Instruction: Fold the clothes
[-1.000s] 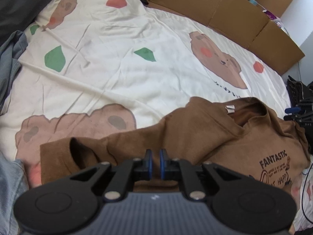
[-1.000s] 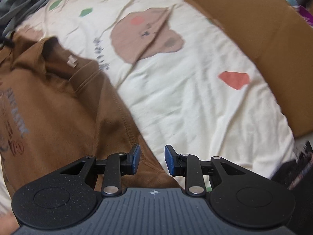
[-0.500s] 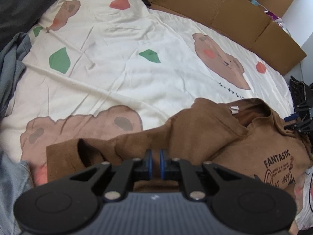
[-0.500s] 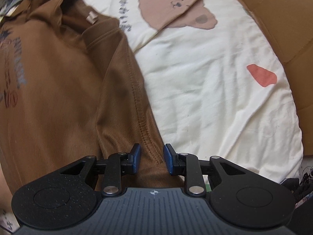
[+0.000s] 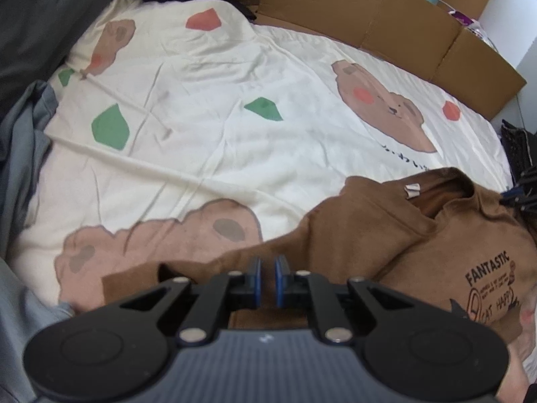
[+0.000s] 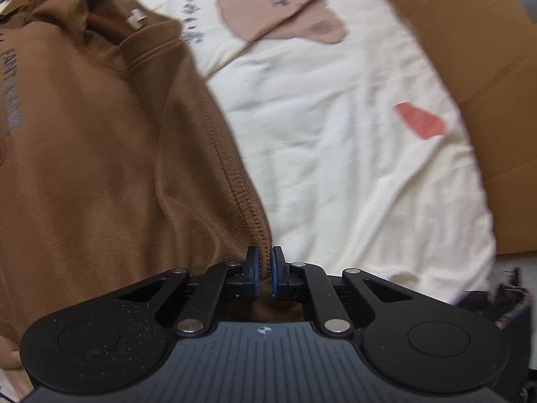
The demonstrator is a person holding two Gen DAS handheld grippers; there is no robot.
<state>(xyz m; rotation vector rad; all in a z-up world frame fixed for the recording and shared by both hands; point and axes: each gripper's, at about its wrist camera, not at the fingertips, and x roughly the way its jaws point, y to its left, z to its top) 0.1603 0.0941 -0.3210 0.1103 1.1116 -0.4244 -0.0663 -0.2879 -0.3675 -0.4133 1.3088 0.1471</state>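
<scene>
A brown sweatshirt [image 5: 386, 235] with "FANTASTIC" printed on its chest lies on the cream bear-print bedsheet [image 5: 235, 127], collar and white neck tag toward the far side. My left gripper [image 5: 267, 280] is shut on one brown sleeve, which runs left to an open cuff. In the right wrist view the same sweatshirt [image 6: 100, 141] fills the left half, and my right gripper [image 6: 265, 272] is shut on its stitched side seam at the garment's right edge. The fabric under both grippers' bodies is hidden.
Flattened brown cardboard [image 5: 386, 16] lines the far edge of the bed, and cardboard [image 6: 470, 50] also shows on the right. Grey fabric [image 5: 20, 154] is bunched along the left side. Dark items [image 5: 520, 154] sit off the right edge. The bedsheet [image 6: 352, 154] lies bare right of the sweatshirt.
My right gripper went from open to shut on the sweatshirt's side seam after moving over the garment. The left gripper stayed shut on the sleeve and shifted slightly.
</scene>
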